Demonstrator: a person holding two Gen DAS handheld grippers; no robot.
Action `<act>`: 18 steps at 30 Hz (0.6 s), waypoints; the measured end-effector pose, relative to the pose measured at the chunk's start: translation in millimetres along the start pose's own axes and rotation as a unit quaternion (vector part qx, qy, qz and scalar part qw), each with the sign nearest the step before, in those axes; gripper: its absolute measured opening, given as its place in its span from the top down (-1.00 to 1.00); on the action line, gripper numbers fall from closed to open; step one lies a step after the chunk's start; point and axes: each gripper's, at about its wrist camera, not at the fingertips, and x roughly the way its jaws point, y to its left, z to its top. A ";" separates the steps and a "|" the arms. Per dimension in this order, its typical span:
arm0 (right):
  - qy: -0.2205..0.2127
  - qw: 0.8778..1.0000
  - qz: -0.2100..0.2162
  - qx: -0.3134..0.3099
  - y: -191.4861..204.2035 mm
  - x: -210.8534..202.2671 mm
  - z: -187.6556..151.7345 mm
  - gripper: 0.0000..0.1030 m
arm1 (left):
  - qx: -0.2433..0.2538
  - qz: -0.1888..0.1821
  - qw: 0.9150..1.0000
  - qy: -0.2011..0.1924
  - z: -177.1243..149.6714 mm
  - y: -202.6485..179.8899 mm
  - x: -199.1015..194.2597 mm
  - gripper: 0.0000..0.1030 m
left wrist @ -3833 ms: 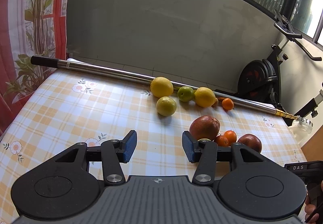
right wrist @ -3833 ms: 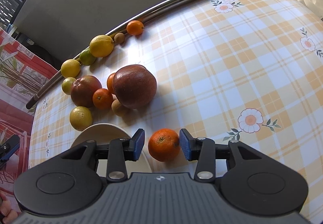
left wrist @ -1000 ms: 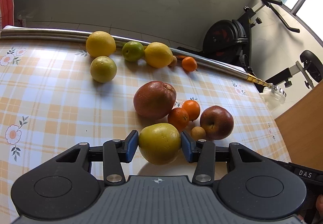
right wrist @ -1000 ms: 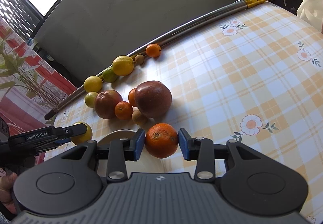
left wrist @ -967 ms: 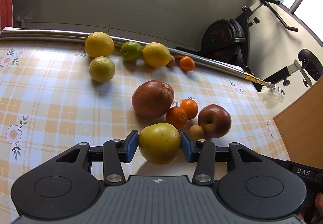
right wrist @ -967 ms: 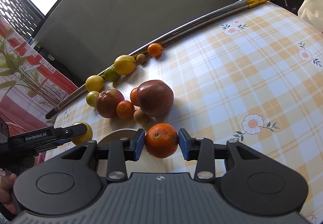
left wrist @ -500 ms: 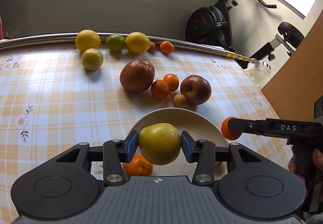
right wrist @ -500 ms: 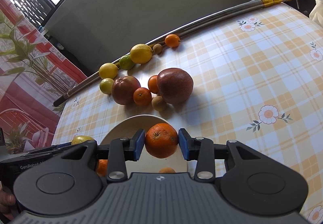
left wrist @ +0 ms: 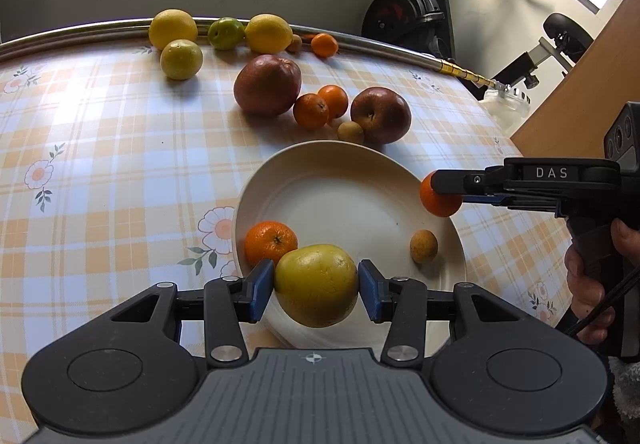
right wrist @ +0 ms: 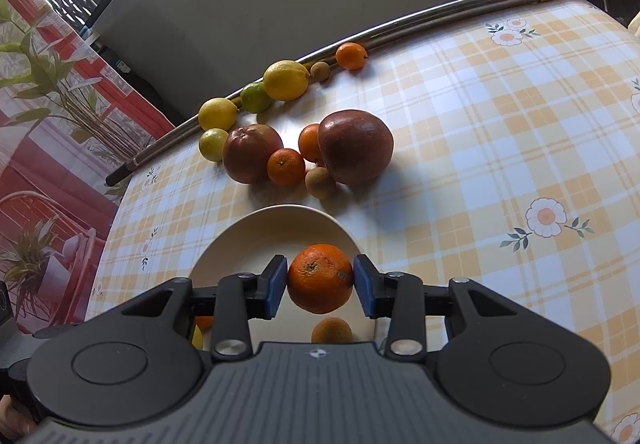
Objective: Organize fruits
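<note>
Nearest, the left gripper (left wrist: 316,286) holds a yellow-green fruit (left wrist: 316,284) between its fingers above the near rim of the plate (left wrist: 360,160); let go from there, it could knock the tangerine (left wrist: 271,243) beside it or roll onto the desk (left wrist: 100,148). Over the plate's right rim, the right gripper (right wrist: 320,280) clamps an orange (right wrist: 320,278), which could tumble off the rim or bump the left fruit. Beyond the plate, apples and lemons wait.

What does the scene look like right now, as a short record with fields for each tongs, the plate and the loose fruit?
left tongs: shut on a yellow-green fruit, over the plate's near edge
right tongs: shut on an orange, over the plate
plate: white, holds a mandarin and a small brown fruit
loose fruit: two red fruits, small oranges, lemons and a lime on the tablecloth beyond the plate
</note>
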 end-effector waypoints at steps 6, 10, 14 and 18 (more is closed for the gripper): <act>0.012 1.000 -0.003 -0.014 3.6 7.4 3.5 0.23 | -0.002 0.013 1.000 0.002 -1.7 2.4 3.0 0.06; 0.029 0.999 -0.005 -0.026 6.1 16.3 5.2 0.23 | 0.003 0.016 1.000 0.002 -0.9 1.5 4.7 0.06; 0.041 0.999 -0.011 -0.034 8.3 22.4 4.7 0.23 | 0.012 0.020 1.000 0.007 -1.5 -2.3 7.9 0.06; 0.045 0.998 -0.013 -0.034 7.6 24.6 4.7 0.23 | 0.028 0.023 0.999 0.015 -3.3 -7.1 12.3 0.06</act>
